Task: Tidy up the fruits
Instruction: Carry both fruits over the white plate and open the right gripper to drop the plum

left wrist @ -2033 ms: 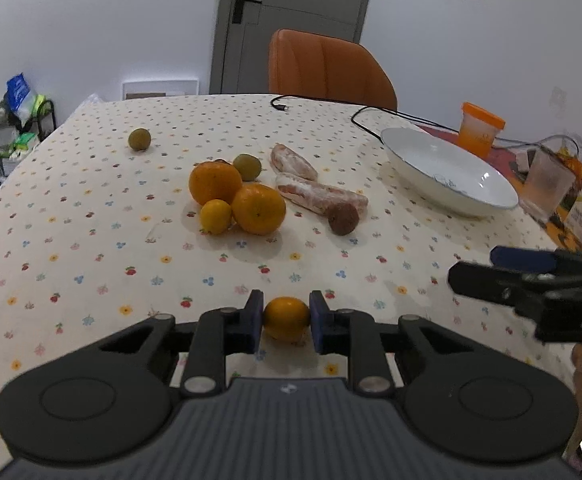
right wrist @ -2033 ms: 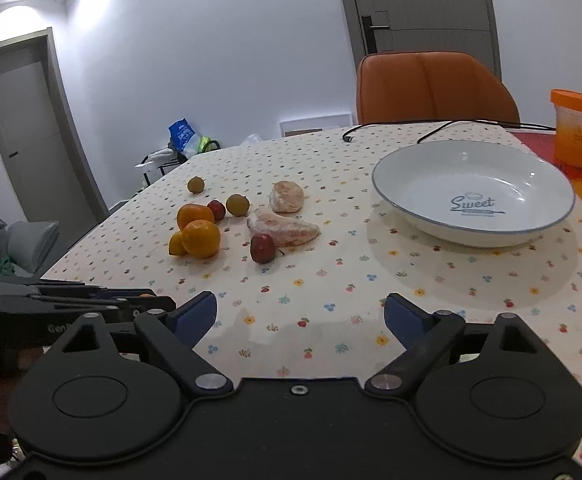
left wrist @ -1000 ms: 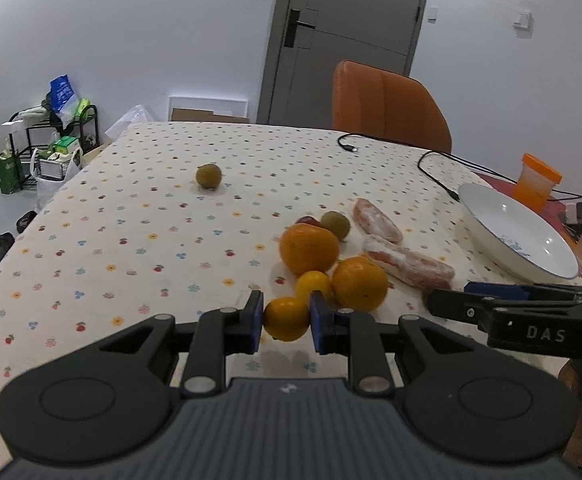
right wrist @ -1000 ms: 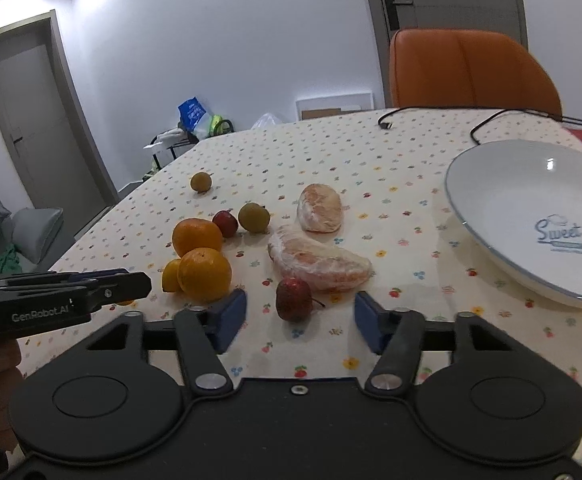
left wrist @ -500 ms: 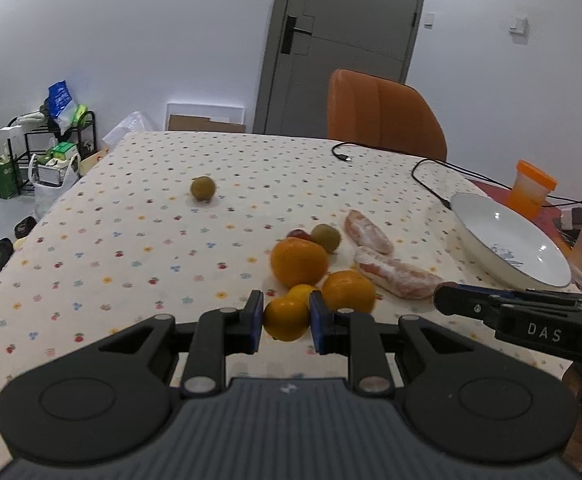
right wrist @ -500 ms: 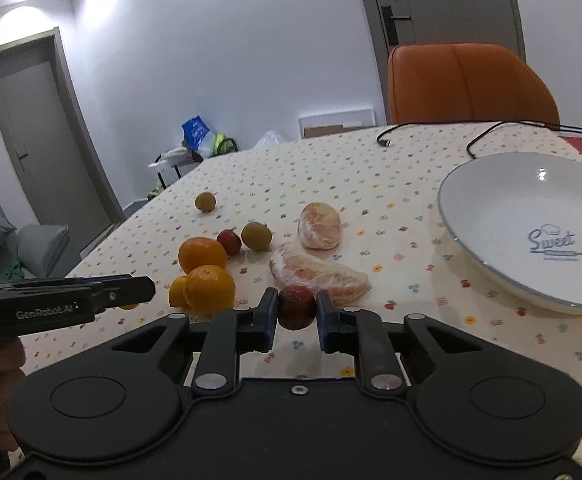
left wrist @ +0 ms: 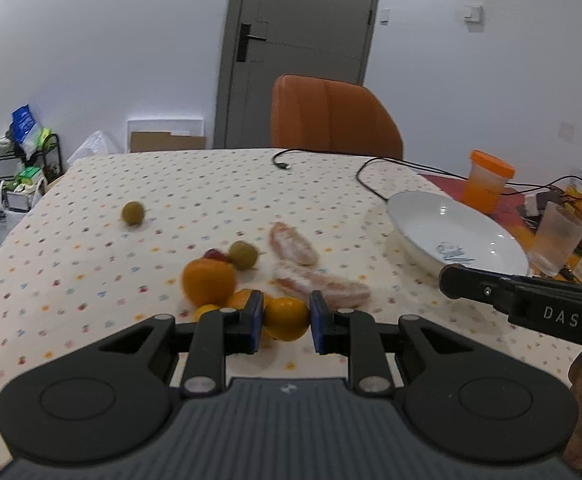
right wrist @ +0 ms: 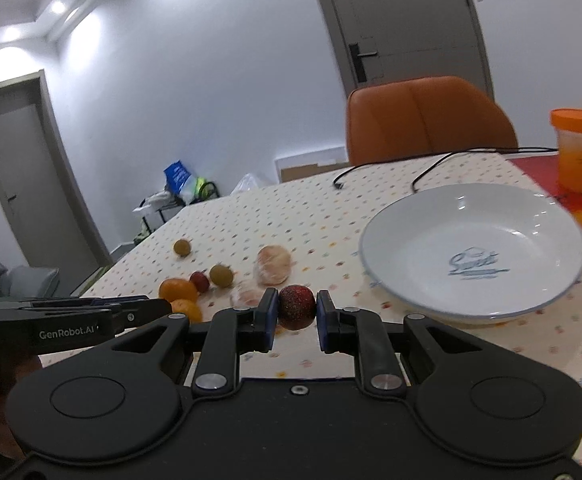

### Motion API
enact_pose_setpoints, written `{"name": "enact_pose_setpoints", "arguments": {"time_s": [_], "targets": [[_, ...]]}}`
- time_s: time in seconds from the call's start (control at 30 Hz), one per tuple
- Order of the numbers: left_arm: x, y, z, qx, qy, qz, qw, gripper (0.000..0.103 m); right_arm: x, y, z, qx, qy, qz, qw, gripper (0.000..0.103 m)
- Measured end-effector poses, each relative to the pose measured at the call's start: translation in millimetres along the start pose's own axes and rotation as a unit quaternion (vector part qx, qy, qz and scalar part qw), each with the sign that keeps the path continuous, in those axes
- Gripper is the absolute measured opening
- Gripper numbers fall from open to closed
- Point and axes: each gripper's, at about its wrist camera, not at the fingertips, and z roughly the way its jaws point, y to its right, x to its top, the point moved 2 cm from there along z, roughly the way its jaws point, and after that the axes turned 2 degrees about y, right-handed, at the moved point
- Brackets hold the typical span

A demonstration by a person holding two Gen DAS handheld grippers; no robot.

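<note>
A small yellow-orange citrus (left wrist: pixel 285 318) sits pinched between the blue pads of the left gripper (left wrist: pixel 284 322), held above the tablecloth (left wrist: pixel 91 248) on the near side of the fruit pile. The right gripper (right wrist: pixel 297 312) has its jaws clamped on a dark red fruit (right wrist: pixel 296 306), which is also lifted off the cloth, to the left of the white plate (right wrist: pixel 395 216) and nearer the camera than its rim.

Left of the plate lie two peeled citrus pieces (left wrist: pixel 293 244), touching or nearly so. Further from the plate, beyond them, a large orange (left wrist: pixel 207 282) rests with a green-yellow fruit (left wrist: pixel 243 254) and a small red one (left wrist: pixel 215 255) just behind it. Another green-yellow fruit (left wrist: pixel 133 213) lies well apart, far to the plate's left. An orange-lidded jar (right wrist: pixel 580 150) stands behind the plate, near an orange chair (right wrist: pixel 427 120).
</note>
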Motion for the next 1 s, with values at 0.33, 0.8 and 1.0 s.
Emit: {"name": "enact_pose_setpoints", "arguments": {"time_s": [0.33,0.8,1.0], "targets": [[13.6,35.9,3.2,-0.023,0.012,0.025,0.9994,0.023,8.5,26.4,-23.0,-0.015,0.033,0.015,0.999,0.019],[30.4,78.2,22.1,-0.054,0.019,0.052,0.9970,0.023,14.6,65.0,-38.3,-0.046,0.062,0.031,0.996,0.019],[36.1,94.1,33.6,-0.063,0.020,0.061,0.9960,0.023,13.9,78.9,-37.6,-0.054,0.066,0.040,0.996,0.019]]}}
